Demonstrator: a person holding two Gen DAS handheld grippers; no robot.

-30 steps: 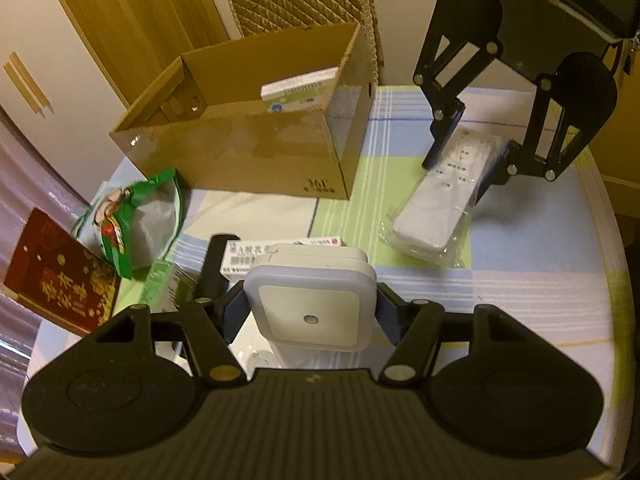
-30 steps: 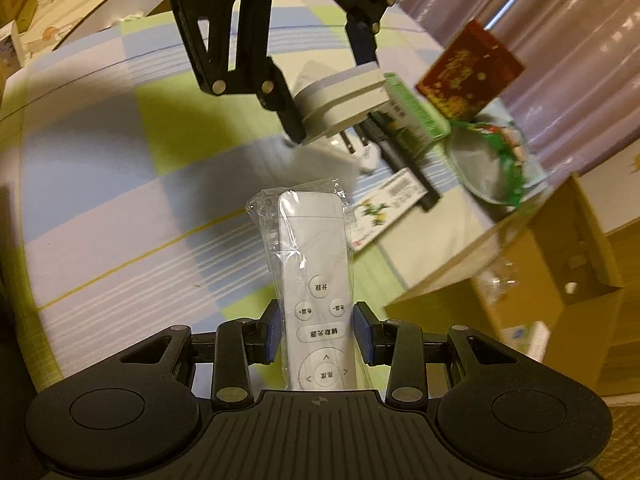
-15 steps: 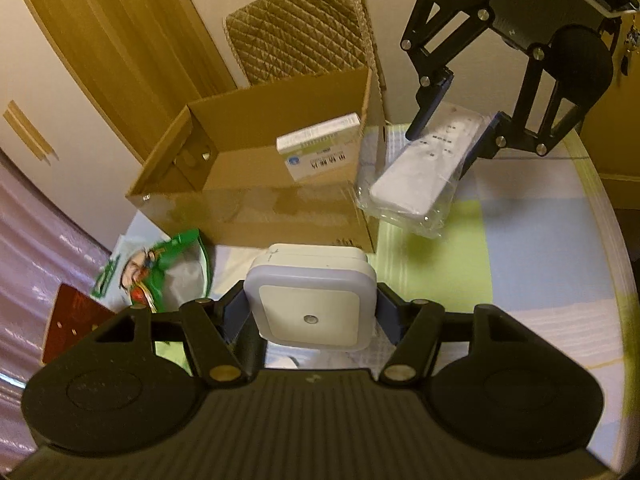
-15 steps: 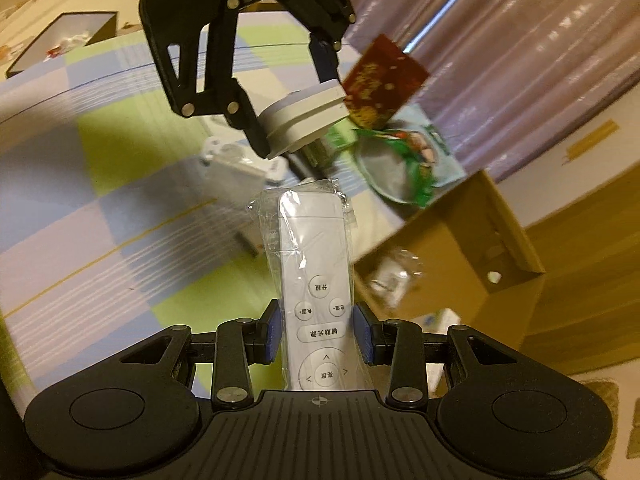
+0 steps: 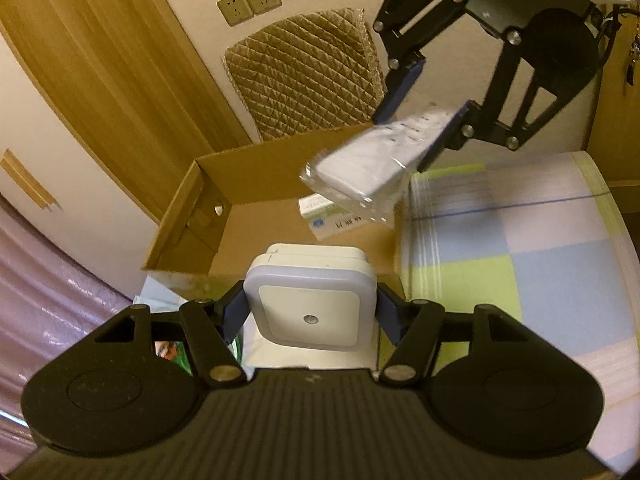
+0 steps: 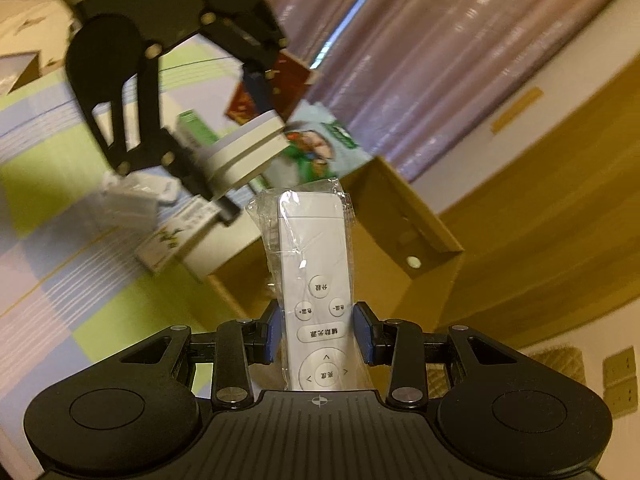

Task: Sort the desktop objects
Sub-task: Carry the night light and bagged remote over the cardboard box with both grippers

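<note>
Checked pastel tablecloth (image 5: 520, 280) at right of the left-wrist frame; wood-panelled wall and quilted chair back behind. Open brown cardboard box (image 5: 208, 200) sits centre frame, one white-and-green carton (image 5: 332, 220) already inside.

Left gripper (image 5: 310, 308) clamps a square white plug-in night light (image 5: 312, 304), face toward camera, at the box's near rim.

Right gripper (image 6: 318, 334) clamps a white remote control in clear plastic wrap (image 6: 316, 280); in the left-wrist view it hangs over the box's right side, long axis pointing lower left into the box.

Judgement: sorting partly done; both held items unreleased. Snack bag, red packet and small boxes remain on the table, upper left of the right-wrist frame.
</note>
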